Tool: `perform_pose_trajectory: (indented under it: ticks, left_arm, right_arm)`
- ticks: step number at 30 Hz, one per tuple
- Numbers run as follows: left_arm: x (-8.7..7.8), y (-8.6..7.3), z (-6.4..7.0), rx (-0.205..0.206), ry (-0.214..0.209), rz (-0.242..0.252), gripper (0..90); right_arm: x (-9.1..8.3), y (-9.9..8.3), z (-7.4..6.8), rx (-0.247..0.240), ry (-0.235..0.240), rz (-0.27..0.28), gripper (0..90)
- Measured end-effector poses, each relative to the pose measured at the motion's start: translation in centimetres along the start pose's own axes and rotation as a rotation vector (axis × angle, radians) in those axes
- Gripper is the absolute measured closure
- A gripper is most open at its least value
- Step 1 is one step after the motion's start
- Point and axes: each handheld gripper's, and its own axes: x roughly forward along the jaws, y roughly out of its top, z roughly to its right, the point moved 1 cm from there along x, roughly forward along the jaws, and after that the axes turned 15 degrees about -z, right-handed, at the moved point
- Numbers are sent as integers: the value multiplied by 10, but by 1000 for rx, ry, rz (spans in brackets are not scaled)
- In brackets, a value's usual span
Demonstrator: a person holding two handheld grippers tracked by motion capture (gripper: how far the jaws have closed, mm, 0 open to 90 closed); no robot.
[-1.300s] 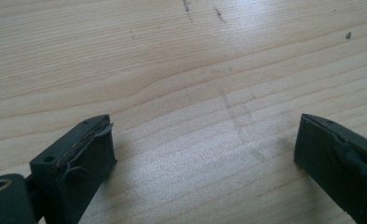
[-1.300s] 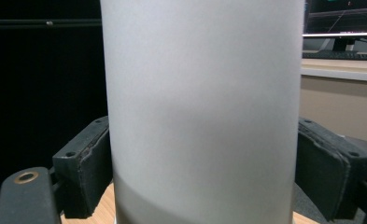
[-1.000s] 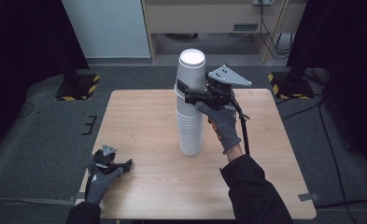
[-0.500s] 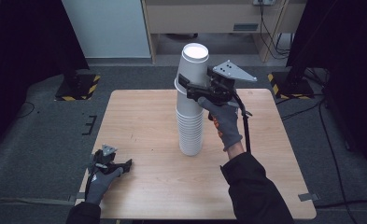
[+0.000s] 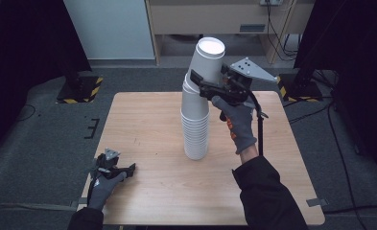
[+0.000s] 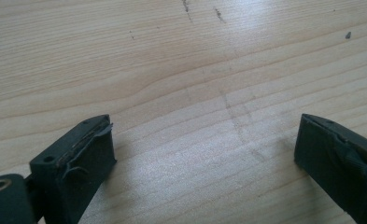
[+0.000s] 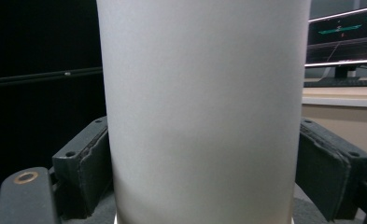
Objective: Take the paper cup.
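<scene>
At upper centre of the high view: top cup (image 5: 209, 61), white paper, tilted off the cup stack (image 5: 195, 122) on the table (image 5: 147, 120).
Right gripper (image 5: 203, 86): jaws clamped on the top cup's side wall, one pad each side in the right gripper view (image 7: 204, 112).
Left gripper (image 5: 124, 168): lower left, jaws apart over bare wood, holding nothing.
Handling: judged light, thin-walled, easily crushed; smooth wall may slip.
Hold point: mid-wall, gentle squeeze; the stack could topple.

My high view looks forward and down over the whole tabletop (image 5: 147, 124). My left gripper view sits close above its near-left corner; my right gripper view faces the top cup (image 7: 202, 112) very close.
</scene>
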Motion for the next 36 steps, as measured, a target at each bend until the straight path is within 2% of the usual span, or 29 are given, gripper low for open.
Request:
perform_pose_trajectory:
  ticks: [5, 12, 20, 29, 36]
  left_arm:
    - [0, 0, 0, 0, 0, 0, 40]
    - [0, 0, 0, 0, 0, 0, 40]
    - [0, 0, 0, 0, 0, 0, 40]
    - [0, 0, 0, 0, 0, 0, 40]
    - [0, 0, 0, 0, 1, 0, 40]
  right_arm:
    - [-12, 0, 6, 13, -22, 1, 147]
    - [-34, -9, 14, 19, -58, -3, 146]
    - [-56, -18, 24, 43, -75, 9, 146]
    - [-81, -44, 31, 77, -85, 6, 145]
    - [-92, -58, 35, 90, -96, -3, 145]
